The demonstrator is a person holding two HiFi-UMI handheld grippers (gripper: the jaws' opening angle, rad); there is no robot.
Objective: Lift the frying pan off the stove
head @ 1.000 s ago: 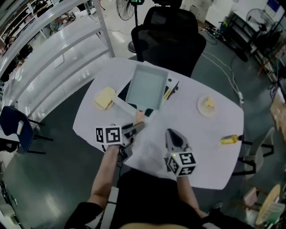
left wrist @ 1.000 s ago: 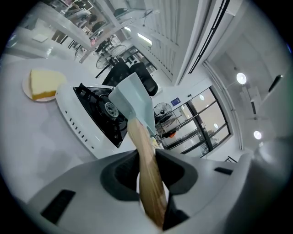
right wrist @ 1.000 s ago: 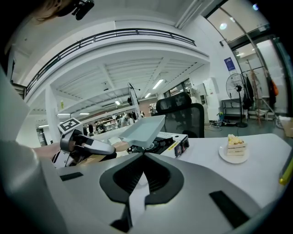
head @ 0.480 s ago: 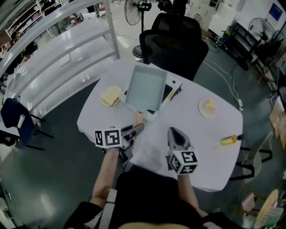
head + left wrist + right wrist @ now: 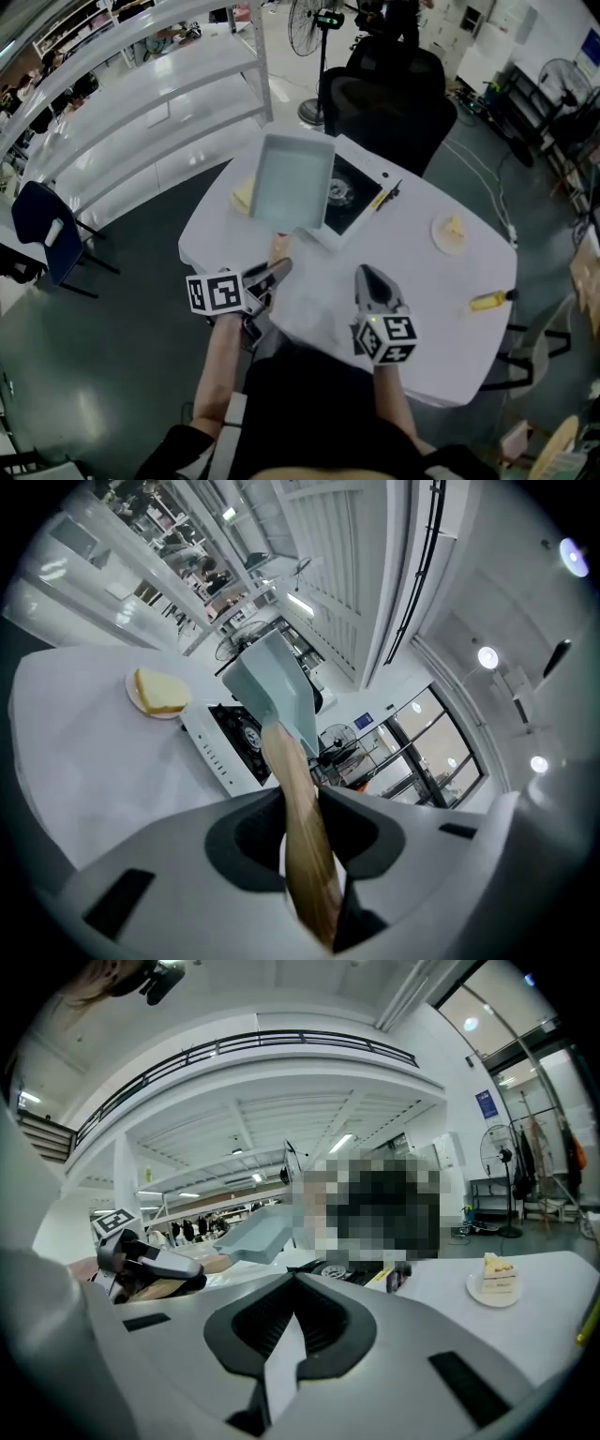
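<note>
The frying pan (image 5: 292,178) is rectangular and pale grey-blue, with a wooden handle (image 5: 278,248). My left gripper (image 5: 272,274) is shut on that handle (image 5: 300,817) and holds the pan (image 5: 272,686) in the air, left of the burner. The stove (image 5: 354,202) is a black top in a white frame, and its burner (image 5: 339,192) lies uncovered. My right gripper (image 5: 367,277) hovers over the near part of the table, shut with nothing in it. In the right gripper view the pan (image 5: 258,1232) hangs at the left, above the stove (image 5: 333,1269).
A plate with bread (image 5: 242,195) lies half hidden under the pan. A plate with cake (image 5: 452,230) sits at the right, a yellow-handled tool (image 5: 489,299) near the right edge. A black office chair (image 5: 389,103) stands behind the table, metal shelving at the left.
The pan has risen and swung left off the stove with my left gripper, uncovering the burner. My right gripper has risen slightly.
</note>
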